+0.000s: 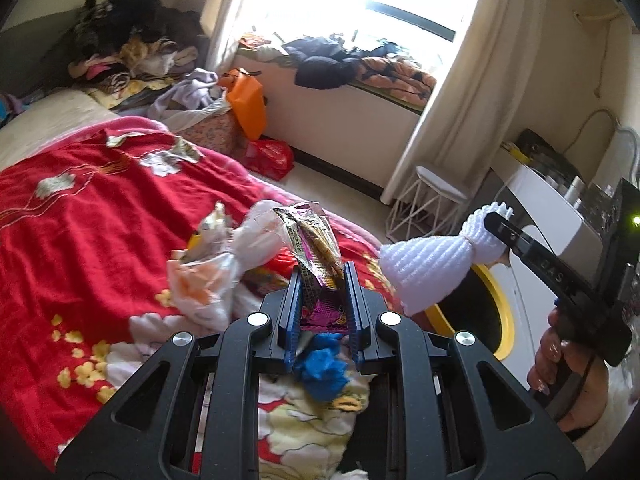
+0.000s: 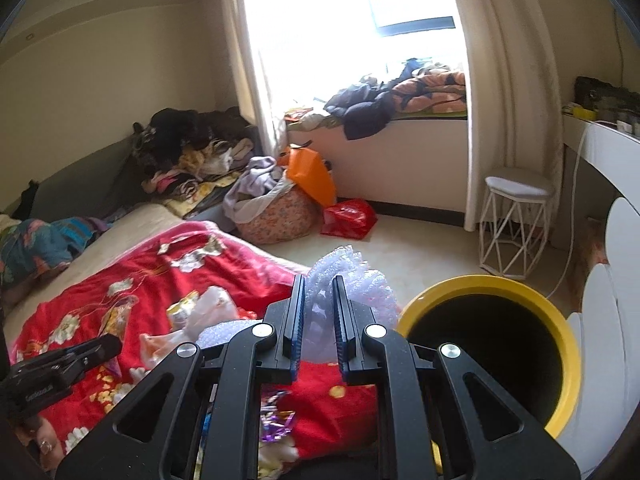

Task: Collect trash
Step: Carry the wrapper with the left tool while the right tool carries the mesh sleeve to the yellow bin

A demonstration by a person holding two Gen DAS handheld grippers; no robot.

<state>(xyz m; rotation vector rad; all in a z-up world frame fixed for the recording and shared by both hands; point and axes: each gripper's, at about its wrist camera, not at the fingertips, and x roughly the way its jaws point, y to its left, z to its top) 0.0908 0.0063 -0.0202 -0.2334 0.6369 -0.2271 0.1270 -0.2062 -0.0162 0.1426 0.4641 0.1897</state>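
Both grippers are held out in front, tipped somewhat downward. The left gripper [image 1: 323,280] has its jaws pinched on a wrapper [image 1: 316,248]. The right gripper [image 2: 319,312] has its jaws squeezed on white foam netting [image 2: 348,276]. The right hand [image 1: 560,364] wraps its handle from below, fingers curled round the grip.

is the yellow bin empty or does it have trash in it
Cannot tell: the round yellow-rimmed bin stands upright beside the bed, its mouth open, but its inside shows only black.
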